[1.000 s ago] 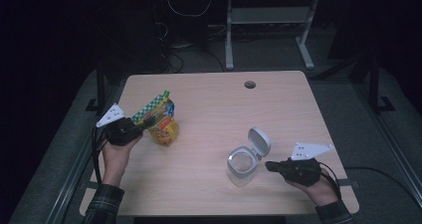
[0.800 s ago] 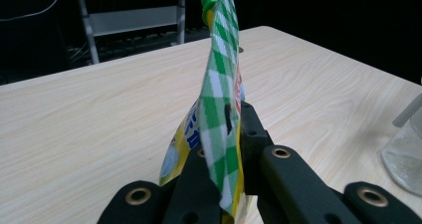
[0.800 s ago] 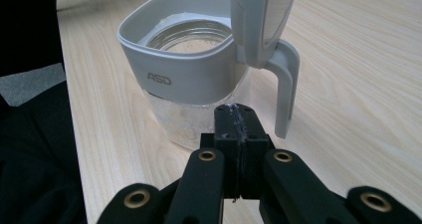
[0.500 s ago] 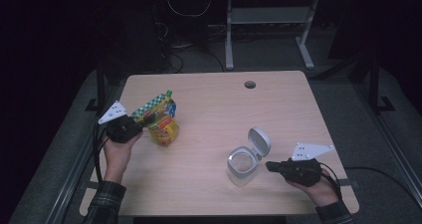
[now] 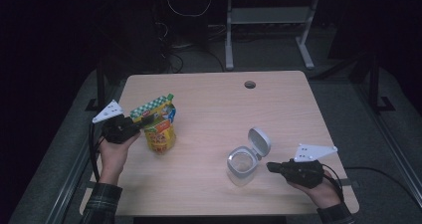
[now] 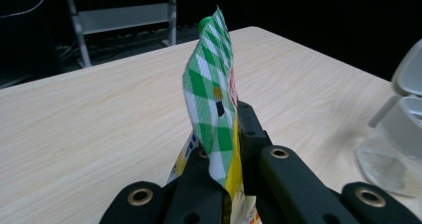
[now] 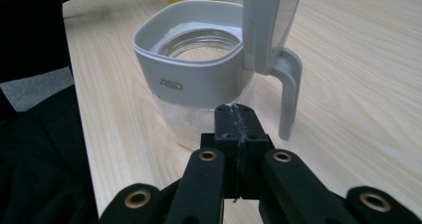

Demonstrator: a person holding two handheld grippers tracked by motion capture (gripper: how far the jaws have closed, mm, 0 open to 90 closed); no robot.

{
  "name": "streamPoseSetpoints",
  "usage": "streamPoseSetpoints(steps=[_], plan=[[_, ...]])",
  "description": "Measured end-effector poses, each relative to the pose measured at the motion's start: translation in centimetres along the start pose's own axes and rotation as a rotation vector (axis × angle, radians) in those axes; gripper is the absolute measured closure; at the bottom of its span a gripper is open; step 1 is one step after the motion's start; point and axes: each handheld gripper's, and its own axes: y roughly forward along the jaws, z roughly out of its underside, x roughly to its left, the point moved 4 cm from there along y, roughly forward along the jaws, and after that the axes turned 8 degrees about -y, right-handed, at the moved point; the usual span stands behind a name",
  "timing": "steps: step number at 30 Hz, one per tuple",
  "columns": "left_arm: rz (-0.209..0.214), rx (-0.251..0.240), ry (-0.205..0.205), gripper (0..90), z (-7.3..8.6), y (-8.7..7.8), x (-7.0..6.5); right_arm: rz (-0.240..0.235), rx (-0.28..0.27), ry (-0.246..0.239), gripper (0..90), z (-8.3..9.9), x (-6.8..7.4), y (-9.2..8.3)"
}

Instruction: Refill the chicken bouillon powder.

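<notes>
Left gripper [image 5: 142, 126] at the table's [image 5: 209, 99] left side, jaws clamped on green-checked top of yellow snack pouch [image 5: 158, 129], right gripper [image 5: 271, 167] pressed together on nothing, tips just beside open-lidded clear jar [image 5: 242, 163], near right edge.

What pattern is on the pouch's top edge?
Green-and-white check on the pouch, clearest in the left gripper view.

My left gripper [image 5: 130, 128] sits at the table's left edge, jaws pinched together, my forearm coming in from the near side. My right gripper [image 5: 272, 167] rests near the right near corner, jaws pressed closed, pointing left.
</notes>
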Motion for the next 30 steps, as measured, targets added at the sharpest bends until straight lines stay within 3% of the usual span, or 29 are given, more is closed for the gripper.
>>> streamPoseSetpoints(steps=[6,18,30], plan=[[0.032,-0.010,-0.010,90.0,-0.5,-0.8,-0.7,-0.006,-0.014,0.004,89.8,-0.4,0.5,-0.2],[0.116,-0.011,0.013,90.0,-1.5,-1.4,-2.7,-0.027,-0.048,0.016,90.0,-1.7,1.8,0.1],[0.189,0.003,0.032,90.0,-2.3,-1.7,-4.9,-0.033,-0.071,-0.016,90.0,-3.5,3.2,0.9]])
